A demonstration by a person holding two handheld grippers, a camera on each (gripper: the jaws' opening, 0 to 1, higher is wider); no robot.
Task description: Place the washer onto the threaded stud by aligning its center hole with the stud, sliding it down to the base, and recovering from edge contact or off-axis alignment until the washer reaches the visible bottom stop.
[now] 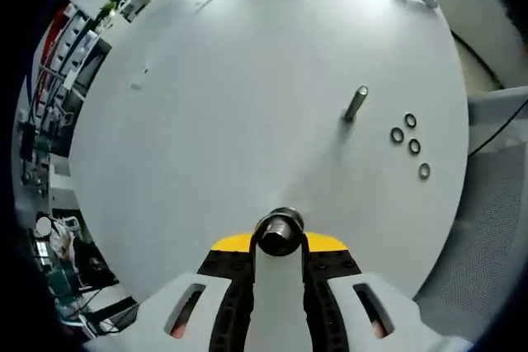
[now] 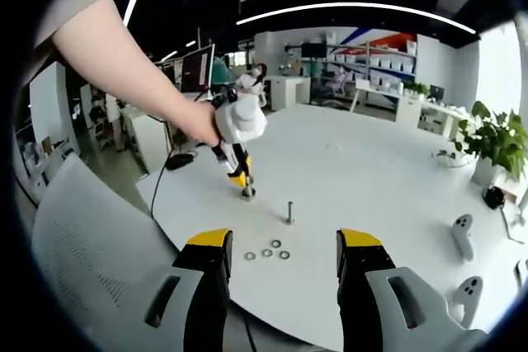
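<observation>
Two grippers are working here: the left gripper (image 1: 280,241) is clamping a dark cylindrical piece (image 1: 280,232) between its jaws while the right gripper (image 2: 283,257) is hanging wide open and empty above the four washers (image 2: 267,251), lying loose near the upright threaded stud (image 2: 289,212). Thin flat washers are risking a slipped pinch or a tilted, thread-snagging drop, I'd judge. Nothing is blocking the stud; white controllers (image 2: 462,232) are sitting well apart on the table (image 2: 379,179).
</observation>
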